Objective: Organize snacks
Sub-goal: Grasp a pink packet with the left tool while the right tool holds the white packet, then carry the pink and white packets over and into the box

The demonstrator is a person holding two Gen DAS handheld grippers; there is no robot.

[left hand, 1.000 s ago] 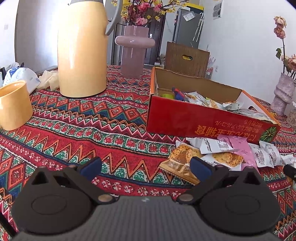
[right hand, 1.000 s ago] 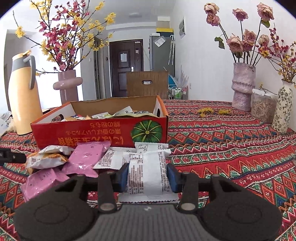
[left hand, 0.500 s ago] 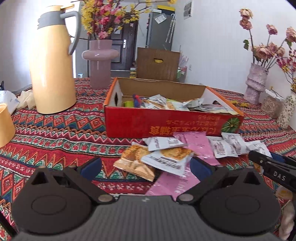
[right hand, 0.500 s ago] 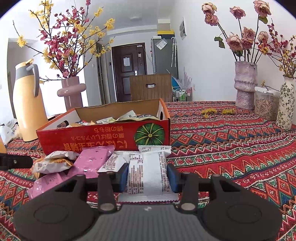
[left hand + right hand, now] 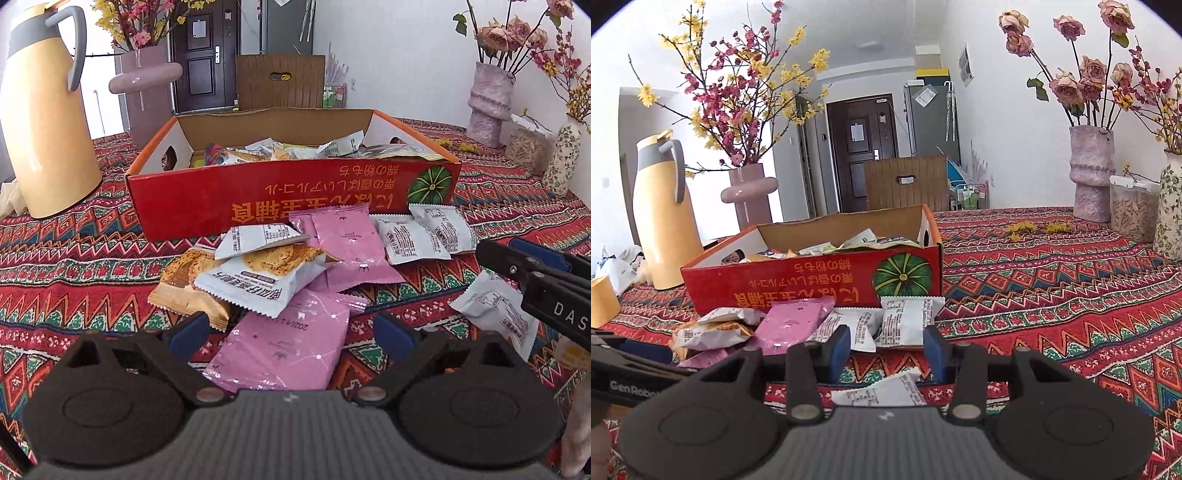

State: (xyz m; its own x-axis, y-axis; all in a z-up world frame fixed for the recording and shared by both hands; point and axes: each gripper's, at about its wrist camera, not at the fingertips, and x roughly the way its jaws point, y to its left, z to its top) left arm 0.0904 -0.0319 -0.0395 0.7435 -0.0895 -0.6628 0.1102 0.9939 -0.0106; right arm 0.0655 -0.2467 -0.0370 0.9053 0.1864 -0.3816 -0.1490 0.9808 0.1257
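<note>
A red cardboard box holding several snack packets stands on the patterned cloth. In front of it lies a loose pile: white packets, biscuit packets and pink packets. My left gripper hovers over the near pink packet, which lies between its closing jaws; the pads do not touch it. My right gripper is shut on a white packet, which droops low between the fingers. In the left wrist view the right gripper shows at the right edge, the white packet under it.
A yellow thermos and a pink vase stand at the back left, and a yellow cup at the left. Flower vases and a jar line the right. A wooden chair back rises behind the box.
My left gripper swung right from the bare cloth to over the packet pile, and its jaws narrowed slightly. The white packet now sits lower between the right fingers.
</note>
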